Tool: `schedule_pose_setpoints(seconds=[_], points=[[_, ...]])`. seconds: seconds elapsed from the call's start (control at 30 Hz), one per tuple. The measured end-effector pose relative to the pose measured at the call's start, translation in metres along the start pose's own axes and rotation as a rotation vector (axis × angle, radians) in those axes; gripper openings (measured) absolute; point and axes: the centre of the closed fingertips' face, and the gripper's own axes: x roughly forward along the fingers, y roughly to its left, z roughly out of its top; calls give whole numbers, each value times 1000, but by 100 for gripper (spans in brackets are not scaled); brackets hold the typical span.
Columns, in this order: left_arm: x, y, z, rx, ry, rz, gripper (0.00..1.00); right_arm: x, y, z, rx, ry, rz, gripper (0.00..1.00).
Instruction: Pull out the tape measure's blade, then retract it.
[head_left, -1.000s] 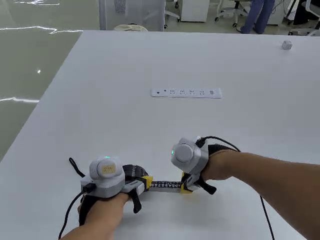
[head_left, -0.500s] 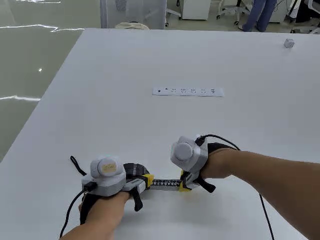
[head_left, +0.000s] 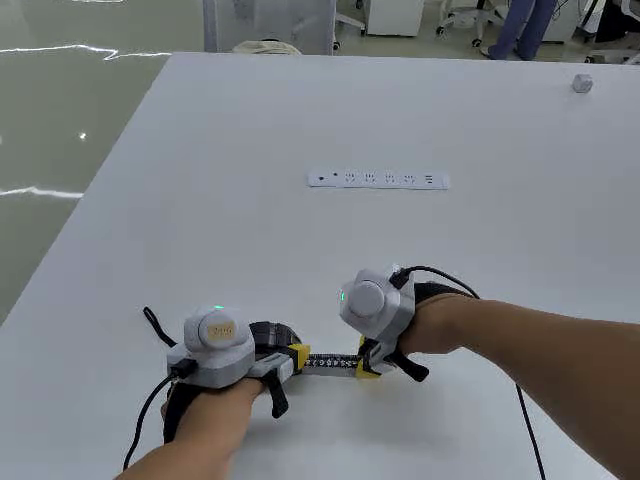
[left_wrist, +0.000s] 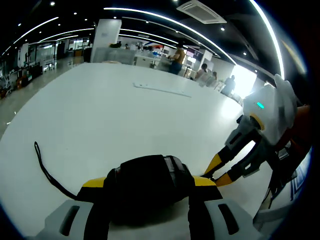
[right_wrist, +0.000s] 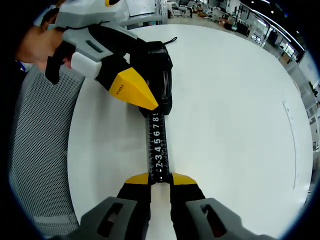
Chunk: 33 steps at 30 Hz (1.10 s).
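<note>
**Head view:** At the near end of the white table (head_left: 300, 250), the left gripper (head_left: 288, 360) is clamping the black tape measure (head_left: 270, 338). The right gripper (head_left: 364, 368) is pinching the end of its blade (head_left: 330, 362). The blade is lying low over the tabletop. Its long axis is running side to side between the two tools, with the tip pointing toward the person's right. A power strip (head_left: 378, 180) is sitting well apart, farther up the table.

**Left gripper view:** The jaws are closing on both flanks of the case (left_wrist: 147, 187), with the yellow pads (left_wrist: 92, 182) bearing against it. This grip is probably anchoring the body so that only the blade travels.

**Right gripper view:** The yellow fingertips (right_wrist: 137, 179) are pressing together on the blade's end. A short stretch is showing, with numerals two through nine climbing to the case mouth. The blade is running straight along the gripper's own line. That alignment seems meant to direct any pull squarely out of the mouth rather than bending the steel.
</note>
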Motion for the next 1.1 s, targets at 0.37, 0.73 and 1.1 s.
schedule_pose_setpoints(seconds=[0.37,0.73,1.1], points=[[0,0,0,-4,1,-1,60,3,1,8,-3,-7,-1,13],[0,0,0,-6,0,-3,60,5,2,17,-8,-20,0,13],[-1,-1,-1,-9,-1,-4,60,7,2,24,-13,-22,-1,13]])
